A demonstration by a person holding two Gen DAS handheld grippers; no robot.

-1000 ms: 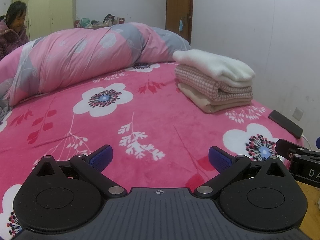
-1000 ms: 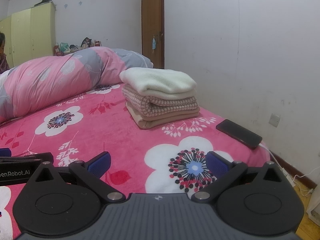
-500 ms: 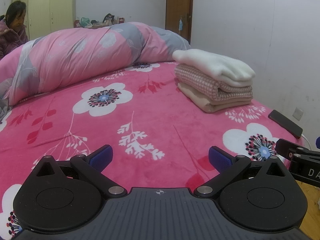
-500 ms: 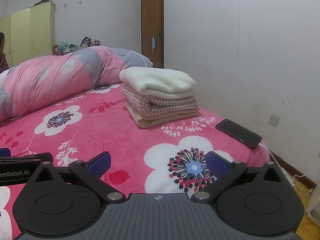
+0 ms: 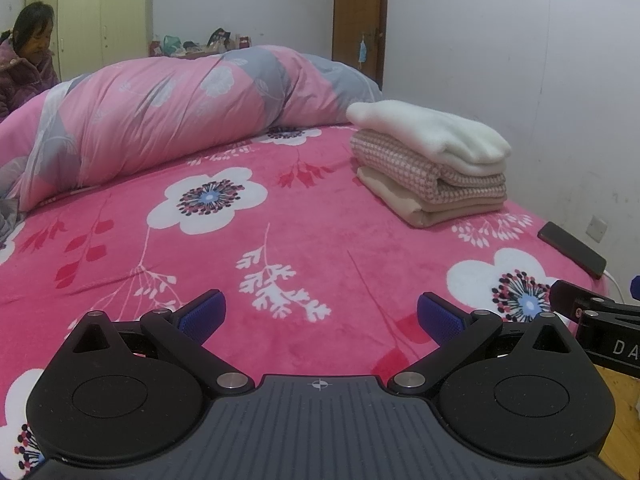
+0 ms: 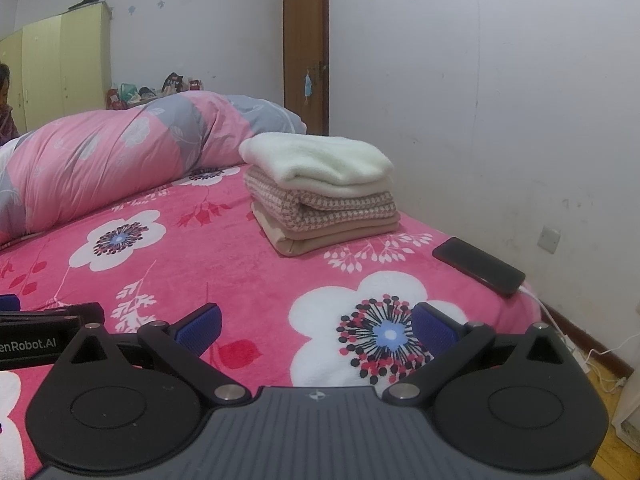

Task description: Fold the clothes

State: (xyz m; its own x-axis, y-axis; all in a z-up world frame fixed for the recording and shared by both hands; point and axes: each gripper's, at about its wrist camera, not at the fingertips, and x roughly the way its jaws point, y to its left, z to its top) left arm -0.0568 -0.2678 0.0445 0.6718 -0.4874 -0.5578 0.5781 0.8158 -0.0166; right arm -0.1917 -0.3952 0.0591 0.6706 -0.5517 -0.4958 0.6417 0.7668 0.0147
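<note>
A stack of three folded clothes point(image 5: 432, 168) point(image 6: 324, 196) lies on the pink flowered bed near the wall: white on top, pink check in the middle, beige below. My left gripper point(image 5: 318, 314) hovers low over the near bed edge, open, nothing between its blue pads. My right gripper point(image 6: 316, 322) is open too, empty, just right of the left one. Each gripper shows at the edge of the other's view: the right gripper's body point(image 5: 600, 328) and the left gripper's body point(image 6: 36, 336). Both are well short of the stack.
A rolled pink and grey quilt point(image 5: 160, 120) lies across the far side of the bed. A black phone point(image 6: 478, 266) with a white cable rests at the bed's right edge by the wall. A person point(image 5: 24, 60) sits at the far left. Wardrobe and door stand behind.
</note>
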